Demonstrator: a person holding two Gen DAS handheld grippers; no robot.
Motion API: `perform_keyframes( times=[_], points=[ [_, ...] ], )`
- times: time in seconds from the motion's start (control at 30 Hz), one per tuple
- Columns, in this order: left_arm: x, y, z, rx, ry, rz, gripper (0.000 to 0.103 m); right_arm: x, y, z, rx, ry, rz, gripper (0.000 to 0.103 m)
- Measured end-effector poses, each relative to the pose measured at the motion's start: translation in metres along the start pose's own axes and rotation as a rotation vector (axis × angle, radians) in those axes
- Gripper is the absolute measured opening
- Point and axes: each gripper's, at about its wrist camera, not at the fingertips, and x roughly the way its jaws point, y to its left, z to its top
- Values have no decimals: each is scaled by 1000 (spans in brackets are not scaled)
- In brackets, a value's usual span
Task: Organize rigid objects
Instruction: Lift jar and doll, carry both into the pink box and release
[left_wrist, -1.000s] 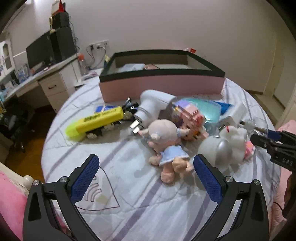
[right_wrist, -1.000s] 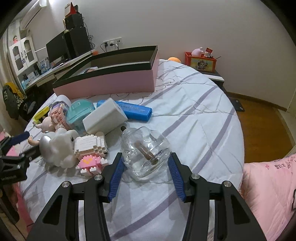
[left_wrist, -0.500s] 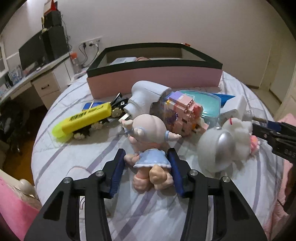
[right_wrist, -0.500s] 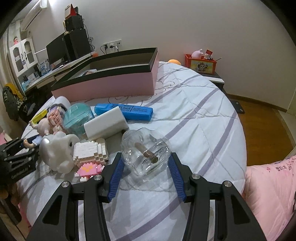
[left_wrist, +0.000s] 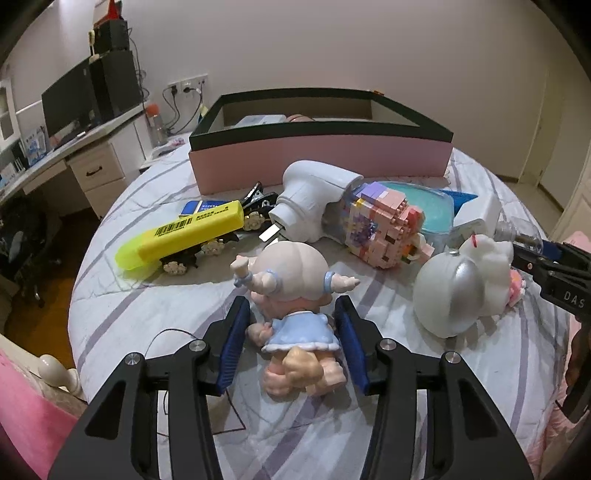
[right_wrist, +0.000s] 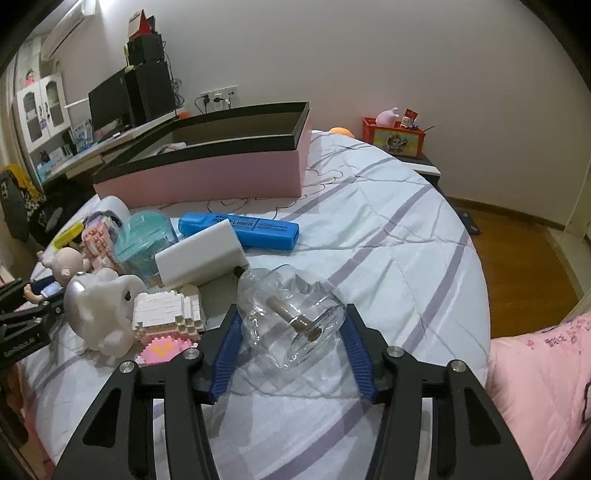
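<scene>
1. Left gripper (left_wrist: 291, 325) is closed on the doll (left_wrist: 295, 295): both blue pads press the sides of its blue dress, head pointing away toward 12 o'clock. Prob. gripped at the waist because that's the narrowest firm part under the big head.
2. Right gripper (right_wrist: 291, 332) straddles the clear glass jar (right_wrist: 291, 314). Pads sit at the jar's sides, looks like contact, & the jar seems to rest partly on the bedspread (right_wrist: 388, 240). Can't tell if it's lifted.
3. Jar lies on its side w/ a short cork-like stub inside; a side grip suits its round body. Glass is slick, so it could slip.
4. Pink box (left_wrist: 321, 155) w/ dark rim stands at 12 o'clock from both grippers, beyond the pile. Open top, so prob. the drop spot.
5. Inside the box: a white/blue flat item & something pinkish near the back wall; the rest is hidden by the wall.
6. Loose items between grippers & box: yellow marker (left_wrist: 181, 236) at 10 o'clock of the doll, white plug (left_wrist: 314, 195) at 12, pink block figure (left_wrist: 384, 225) at 1, white-silver toy (left_wrist: 458, 291) at 3.
7. In the right view: blue marker (right_wrist: 240, 229) at 11 o'clock of the jar, white block (right_wrist: 199, 258) just beside it, teal case (right_wrist: 144, 236) at 10.
</scene>
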Motion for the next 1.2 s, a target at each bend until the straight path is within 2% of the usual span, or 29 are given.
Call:
perform_keyframes(
  times=[0.23, 0.57, 0.63, 0.67, 0.73, 0.77, 0.83, 0.9, 0.93, 1.07, 1.17, 1.2],
  points=[
    [-20, 2, 3, -7, -34, -43, 48, -24, -2, 6, 30, -54, 3, 54],
    [-43, -4, 22, 12, -108, -72, 44, -47, 24, 28, -9, -117, 65, 54],
    [-39, -5, 24, 28, -97, -72, 20, -48, 30, 33, -19, -123, 71, 54],
    [-36, -4, 24, 22, -92, -60, 18, -47, 32, 34, -24, -119, 77, 54],
    [-33, 1, 23, 5, -90, -47, 19, -46, 36, 36, -26, -115, 91, 54],
    [-30, 3, 22, -2, -85, -40, 24, -45, 38, 36, -28, -112, 96, 54],
    [-26, 10, 20, -30, -65, -41, 41, -42, 40, 34, -29, -100, 104, 54],
    [-23, 16, 14, -71, -53, -87, 75, -40, 42, 32, -28, -92, 107, 54],
    [-22, 16, 11, -73, -50, -93, 78, -39, 42, 31, -29, -90, 108, 54],
    [-9, 14, 3, -51, -7, -62, 78, -36, 44, 28, -29, -77, 112, 54],
    [0, 16, 1, -65, 8, -92, 58, -34, 47, 29, -28, -73, 120, 54],
    [-1, 15, 2, -64, -1, -90, 57, -34, 48, 29, -30, -72, 121, 54]
  ],
)
